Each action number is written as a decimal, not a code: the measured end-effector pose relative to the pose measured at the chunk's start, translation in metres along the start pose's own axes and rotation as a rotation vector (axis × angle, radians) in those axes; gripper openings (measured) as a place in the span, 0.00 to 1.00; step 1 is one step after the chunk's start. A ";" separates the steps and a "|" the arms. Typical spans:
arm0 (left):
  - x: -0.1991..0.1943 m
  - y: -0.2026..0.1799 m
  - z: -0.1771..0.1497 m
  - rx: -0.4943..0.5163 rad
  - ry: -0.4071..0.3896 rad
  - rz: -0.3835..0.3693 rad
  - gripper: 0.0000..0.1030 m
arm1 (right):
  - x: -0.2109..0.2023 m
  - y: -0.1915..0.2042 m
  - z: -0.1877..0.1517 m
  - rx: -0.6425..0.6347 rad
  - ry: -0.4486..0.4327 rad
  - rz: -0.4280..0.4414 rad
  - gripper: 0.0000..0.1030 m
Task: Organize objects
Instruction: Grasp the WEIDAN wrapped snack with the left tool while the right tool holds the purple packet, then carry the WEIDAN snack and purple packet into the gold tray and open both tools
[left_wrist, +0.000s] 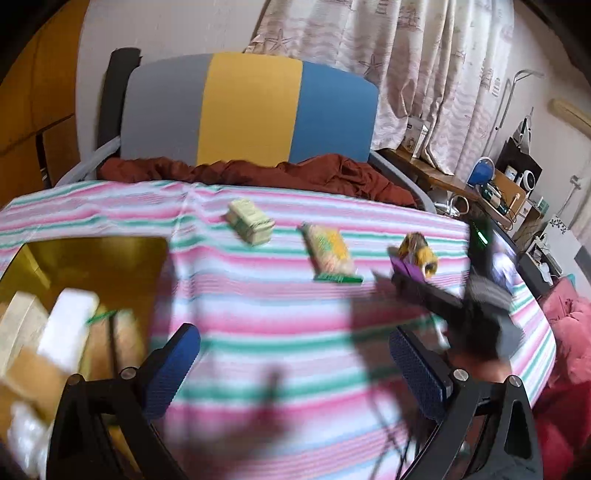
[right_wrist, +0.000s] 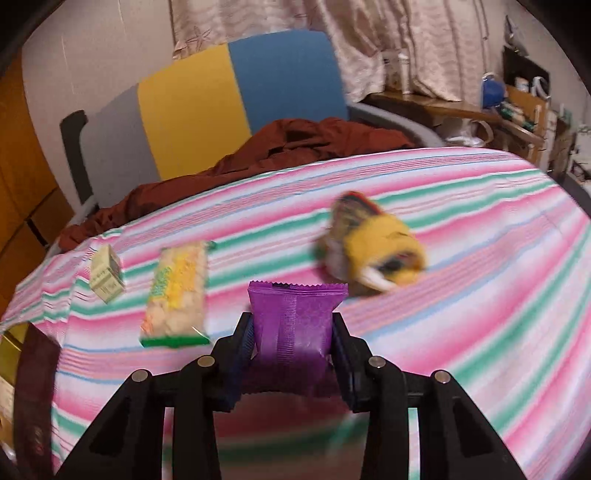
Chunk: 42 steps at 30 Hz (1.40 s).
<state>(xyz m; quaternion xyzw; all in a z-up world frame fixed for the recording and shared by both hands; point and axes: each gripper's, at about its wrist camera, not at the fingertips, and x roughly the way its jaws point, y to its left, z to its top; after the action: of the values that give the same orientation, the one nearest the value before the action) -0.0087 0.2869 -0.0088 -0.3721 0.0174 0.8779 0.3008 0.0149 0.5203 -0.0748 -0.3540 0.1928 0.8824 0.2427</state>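
My right gripper is shut on a purple snack packet and holds it above the striped cloth. In the left wrist view the right gripper carries the purple packet near a yellow crumpled packet. My left gripper is open and empty over the cloth. On the cloth lie a small greenish carton, a long yellow-green cracker pack and the yellow crumpled packet.
A golden box with several packets inside stands at the left of the cloth. A chair with a rust-red garment stands behind the table. Cluttered shelves stand at the right.
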 end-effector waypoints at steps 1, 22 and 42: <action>0.011 -0.007 0.007 0.008 -0.006 0.005 1.00 | -0.005 -0.005 -0.003 0.010 -0.006 -0.011 0.39; 0.208 -0.061 0.059 0.130 0.154 0.155 0.84 | -0.022 -0.045 -0.030 0.167 -0.059 -0.039 0.39; 0.175 -0.045 0.044 0.070 0.057 0.123 0.48 | -0.029 -0.032 -0.033 0.105 -0.086 -0.073 0.39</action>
<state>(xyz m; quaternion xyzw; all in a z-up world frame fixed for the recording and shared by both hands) -0.1078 0.4250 -0.0846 -0.3846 0.0797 0.8826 0.2584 0.0686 0.5208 -0.0817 -0.3094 0.2150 0.8761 0.3008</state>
